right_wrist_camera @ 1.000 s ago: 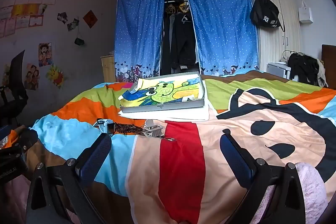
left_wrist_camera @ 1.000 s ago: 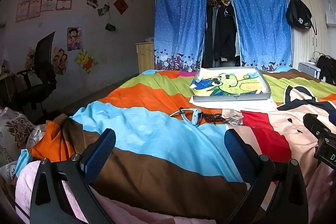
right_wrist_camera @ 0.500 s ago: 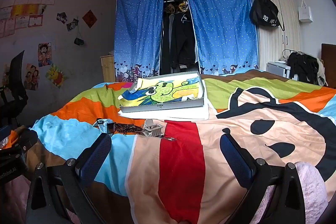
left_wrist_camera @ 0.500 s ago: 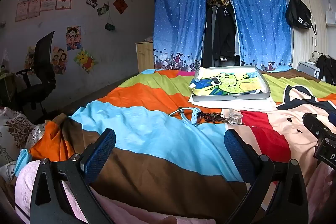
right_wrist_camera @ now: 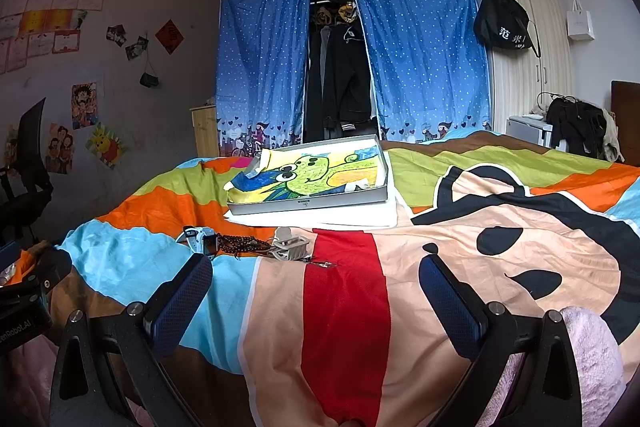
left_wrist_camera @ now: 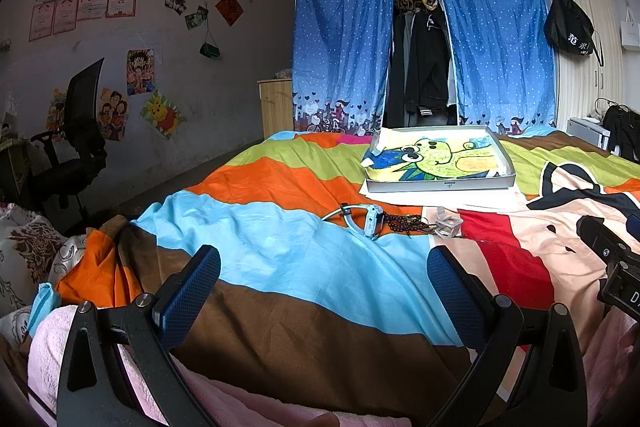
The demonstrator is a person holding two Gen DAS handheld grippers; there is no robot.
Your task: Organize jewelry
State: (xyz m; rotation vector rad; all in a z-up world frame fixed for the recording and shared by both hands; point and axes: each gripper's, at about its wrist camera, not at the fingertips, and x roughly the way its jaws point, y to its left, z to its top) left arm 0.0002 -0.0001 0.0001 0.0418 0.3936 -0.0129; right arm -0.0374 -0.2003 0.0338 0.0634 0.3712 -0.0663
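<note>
Lying crosswise before tray [right_wrist_camera: 308,203], bead bracelet [right_wrist_camera: 244,243], watch [right_wrist_camera: 199,239], hair clip [right_wrist_camera: 291,246]

On the striped bedspread [right_wrist_camera: 344,307]: 1 light-blue wristwatch [right_wrist_camera: 198,238], 1 dark beaded bracelet [right_wrist_camera: 244,243], 1 translucent hair claw clip [right_wrist_camera: 291,246], 1 grey rectangular tray [right_wrist_camera: 312,203].

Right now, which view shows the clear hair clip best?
The right wrist view: the hair clip sits near centre, its teeth distinct beside the bead bracelet. In the left wrist view it is smaller, paler and harder to read.
</note>
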